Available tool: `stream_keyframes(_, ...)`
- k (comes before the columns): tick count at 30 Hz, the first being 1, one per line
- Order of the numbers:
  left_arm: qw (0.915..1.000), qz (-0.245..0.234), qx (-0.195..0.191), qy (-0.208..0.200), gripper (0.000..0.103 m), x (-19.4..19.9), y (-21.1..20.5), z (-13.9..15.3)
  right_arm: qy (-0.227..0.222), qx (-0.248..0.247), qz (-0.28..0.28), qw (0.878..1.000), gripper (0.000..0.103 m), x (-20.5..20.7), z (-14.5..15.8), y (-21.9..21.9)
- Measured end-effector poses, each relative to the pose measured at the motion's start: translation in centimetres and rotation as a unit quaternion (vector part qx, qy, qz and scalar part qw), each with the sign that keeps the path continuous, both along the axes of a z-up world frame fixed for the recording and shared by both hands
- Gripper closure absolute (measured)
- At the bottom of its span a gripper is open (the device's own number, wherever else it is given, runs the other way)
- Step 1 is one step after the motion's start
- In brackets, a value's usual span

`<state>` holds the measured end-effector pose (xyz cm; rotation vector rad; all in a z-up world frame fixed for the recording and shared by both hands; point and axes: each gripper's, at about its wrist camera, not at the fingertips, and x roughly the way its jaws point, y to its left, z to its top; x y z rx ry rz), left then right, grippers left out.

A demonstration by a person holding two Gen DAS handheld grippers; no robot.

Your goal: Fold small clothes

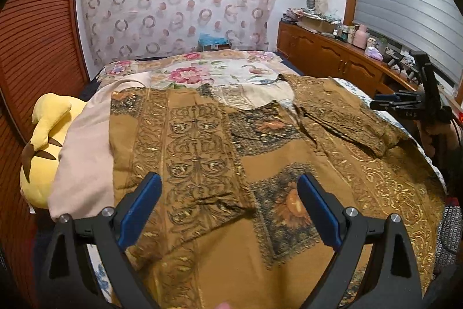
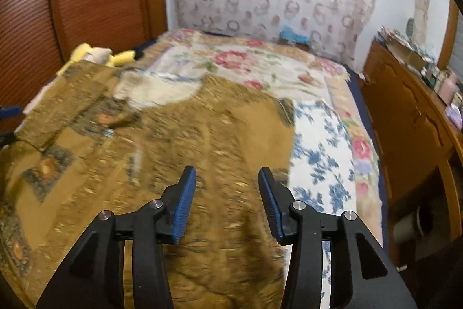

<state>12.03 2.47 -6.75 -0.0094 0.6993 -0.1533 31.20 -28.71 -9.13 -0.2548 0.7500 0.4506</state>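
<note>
I am holding my left gripper [image 1: 230, 210] spread wide above the near part of the one garment [image 1: 260, 152], a mustard-brown patterned top lying flat on the bed [image 1: 185, 68], and nothing is sitting between its blue pads. My right gripper [image 2: 227, 201] is standing partly apart over the garment's right side, also empty; that view is smeared, so I am only guessing that its pads are clear of the cloth.

I am counting one garment, with two sleeves: the left sleeve [image 1: 185, 152] is lying folded inward across the body, and the right sleeve [image 1: 341, 118] likewise, near the collar end. Beside it I am seeing one pale pink cloth [image 1: 84, 164] and one yellow plush toy [image 1: 43, 146].

I am judging the fabric to be thin, soft and light, so it will be draping and sagging when lifted, not holding any shape. I am thinking the best hold is a pinch on the near hem, one corner per gripper, keeping the edge taut.
</note>
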Motion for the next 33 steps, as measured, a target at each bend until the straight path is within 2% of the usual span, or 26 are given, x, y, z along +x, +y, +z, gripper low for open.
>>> stream_keyframes(6,0.9998,0.017,0.006,0.007,0.007,1.9,1.8,-0.1,0.027,-0.006,-0.028,0.999,0.058,3.1,-2.0,-1.2)
stream_keyframes(13,0.9988,0.046,0.005,0.013,0.008,4.5,5.0,-0.1,0.044,-0.008,-0.027,0.999,0.058,6.1,-2.8,-1.6)
stream_keyframes(20,0.9971,0.069,0.008,0.029,0.008,7.5,8.5,-0.8,0.051,0.007,-0.032,0.998,0.055,6.6,-3.6,-2.1)
stream_keyframes(27,0.997,0.066,-0.002,0.042,0.01,10.1,10.5,-1.5,0.051,0.005,-0.039,0.998,0.049,6.7,-3.6,-2.2)
stream_keyframes(30,0.9972,0.059,-0.007,0.045,0.02,11.1,11.3,-1.8,0.051,0.004,-0.04,0.998,0.048,6.7,-3.6,-2.3)
stream_keyframes(31,0.9972,0.058,-0.009,0.046,0.025,11.4,11.5,-1.9,0.051,0.003,-0.04,0.998,0.048,6.8,-3.6,-2.2)
stream_keyframes(32,0.9971,0.056,-0.01,0.05,0.035,11.9,11.8,-2.1,0.051,0.003,-0.04,0.998,0.048,6.9,-3.6,-2.2)
stream_keyframes(33,0.9969,0.056,-0.012,0.055,0.038,12.4,12.1,-2.3,0.052,0.004,-0.04,0.998,0.048,6.9,-3.6,-2.2)
